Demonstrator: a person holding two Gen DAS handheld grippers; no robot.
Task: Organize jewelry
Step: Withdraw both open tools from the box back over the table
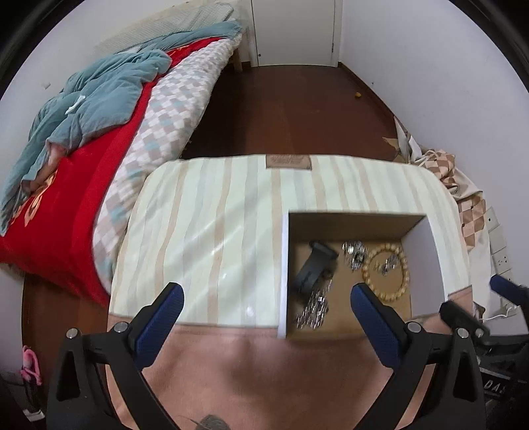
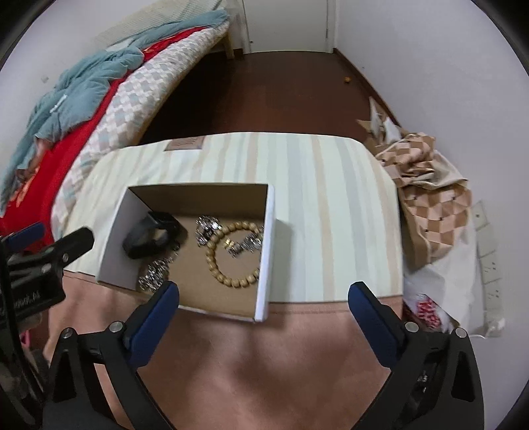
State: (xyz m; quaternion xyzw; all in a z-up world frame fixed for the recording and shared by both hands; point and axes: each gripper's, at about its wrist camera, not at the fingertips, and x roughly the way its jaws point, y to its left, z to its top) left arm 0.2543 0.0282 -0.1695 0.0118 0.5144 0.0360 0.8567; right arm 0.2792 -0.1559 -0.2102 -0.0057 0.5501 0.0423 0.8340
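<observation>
We see left gripper point(image 1: 266, 299) and right gripper point(image 2: 263, 297) hovering, fingers spread wide, grasping nothing. Jewelry sits inside open cardboard box point(image 2: 269, 211) near striped cushion's point(image 2: 330, 198) front edge: bead bracelet point(image 2: 231, 254), black watch point(image 2: 148, 236).

Left gripper point(image 1: 267, 296) and right gripper point(image 2: 264, 294), side by side, jaws wide apart, empty.

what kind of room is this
Most likely a bedroom: a bed with a rumpled teal quilt sits beside the striped cushion holding the jewelry box, with a white door behind.
</observation>
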